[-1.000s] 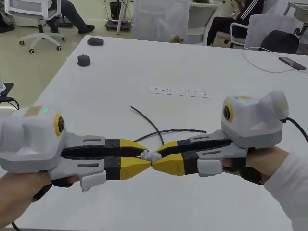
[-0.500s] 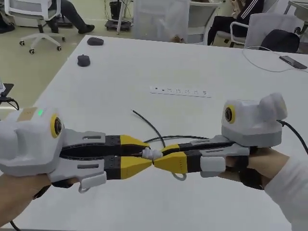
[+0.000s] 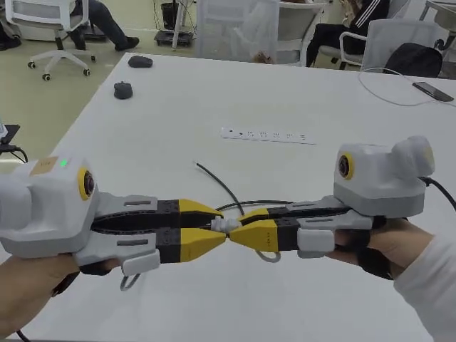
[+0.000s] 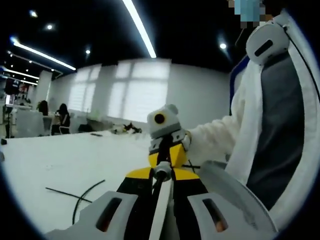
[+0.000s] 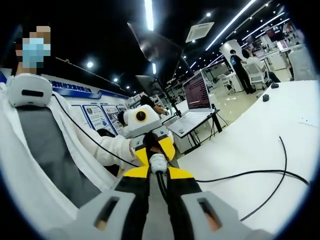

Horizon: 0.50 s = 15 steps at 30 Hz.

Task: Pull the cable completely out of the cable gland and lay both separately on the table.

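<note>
Tips of both grippers have nudged up a bit since a second ago, meeting just above the table (image 3: 214, 100). We see the left gripper (image 3: 216, 229) clamped on the small white cable gland (image 3: 226, 226) and the right gripper (image 3: 239, 231) pinching the thin black cable (image 3: 222, 187) right beside it. We'd guess a light, floppy cable and a hard, slick gland, so grip close in. No writing we can read.

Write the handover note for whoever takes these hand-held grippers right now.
Left hand-held gripper: shut on the cable gland.
Right hand-held gripper: shut, apparently on the cable right at the gland, tip to tip with the left.
The cable's loose length lies on the table behind the grippers.
Done: both grasped. Left to do: pull the cable fully out, lay both down separately.
</note>
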Available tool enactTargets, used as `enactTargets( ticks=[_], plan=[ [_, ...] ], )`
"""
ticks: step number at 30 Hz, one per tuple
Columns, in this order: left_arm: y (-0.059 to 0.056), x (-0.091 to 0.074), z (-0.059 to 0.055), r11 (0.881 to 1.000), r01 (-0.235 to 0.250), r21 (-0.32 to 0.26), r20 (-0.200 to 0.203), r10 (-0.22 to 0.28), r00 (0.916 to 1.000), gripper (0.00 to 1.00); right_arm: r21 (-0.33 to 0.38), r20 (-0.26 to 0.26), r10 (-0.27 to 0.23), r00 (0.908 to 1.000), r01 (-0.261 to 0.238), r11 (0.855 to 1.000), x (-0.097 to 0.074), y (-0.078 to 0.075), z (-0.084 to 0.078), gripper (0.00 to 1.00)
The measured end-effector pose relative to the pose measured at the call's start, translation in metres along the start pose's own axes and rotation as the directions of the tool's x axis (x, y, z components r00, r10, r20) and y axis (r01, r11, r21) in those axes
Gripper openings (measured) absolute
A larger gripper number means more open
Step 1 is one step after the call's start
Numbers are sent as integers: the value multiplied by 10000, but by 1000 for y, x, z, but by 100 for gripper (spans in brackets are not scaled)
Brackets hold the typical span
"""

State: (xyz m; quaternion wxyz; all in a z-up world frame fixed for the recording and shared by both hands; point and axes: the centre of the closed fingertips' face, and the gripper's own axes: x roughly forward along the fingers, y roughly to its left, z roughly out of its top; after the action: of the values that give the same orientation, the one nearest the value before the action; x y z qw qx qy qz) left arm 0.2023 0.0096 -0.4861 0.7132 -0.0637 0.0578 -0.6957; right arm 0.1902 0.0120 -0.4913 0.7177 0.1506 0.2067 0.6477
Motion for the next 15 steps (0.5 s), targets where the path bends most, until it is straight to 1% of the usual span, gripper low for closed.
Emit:
enactTargets(
  ticks=[2,3,5,6,7,10,11,13,14,15],
  plan=[
    [0,0,-2,9999,-8,-102,-92,7,10000,14,-417,-135,-81,9999,76,9991,0,-1,-2,10],
    [-1,1,-3,9997,-10,-231,-149,6,9999,14,-828,-258,-150,9996,128,9965,0,-1,-3,10],
    [0,1,-4,9982,-30,-607,-191,18,9998,14,-1581,-374,-411,9985,347,9868,1,-4,-3,9],
    [1,1,-4,9969,-38,-791,-131,28,9999,14,-1978,-402,-434,9983,346,9796,1,-3,-3,9],
    [1,0,-4,9962,-19,-866,-105,10,9999,14,-2196,-490,-448,9978,330,9750,2,-3,-3,9],
    [1,0,-5,9932,-30,-1166,-29,27,10000,14,-2531,-636,-459,9969,284,9670,3,-3,-4,9],
    [1,0,-6,9918,-38,-1275,-75,29,10000,14,-2853,-774,-496,9958,255,9581,3,-3,-5,9],
    [1,1,-8,9900,-28,-1411,-140,8,9999,14,-3153,-880,-540,9947,236,9487,4,-5,-7,10],
    [1,1,-10,9866,-23,-1633,-177,-6,9998,14,-3582,-917,-623,9938,255,9333,4,-6,-8,10],
    [2,1,-10,9831,-21,-1832,-171,-11,9999,14,-3891,-927,-665,9935,253,9209,4,-7,-8,10]
  ],
)
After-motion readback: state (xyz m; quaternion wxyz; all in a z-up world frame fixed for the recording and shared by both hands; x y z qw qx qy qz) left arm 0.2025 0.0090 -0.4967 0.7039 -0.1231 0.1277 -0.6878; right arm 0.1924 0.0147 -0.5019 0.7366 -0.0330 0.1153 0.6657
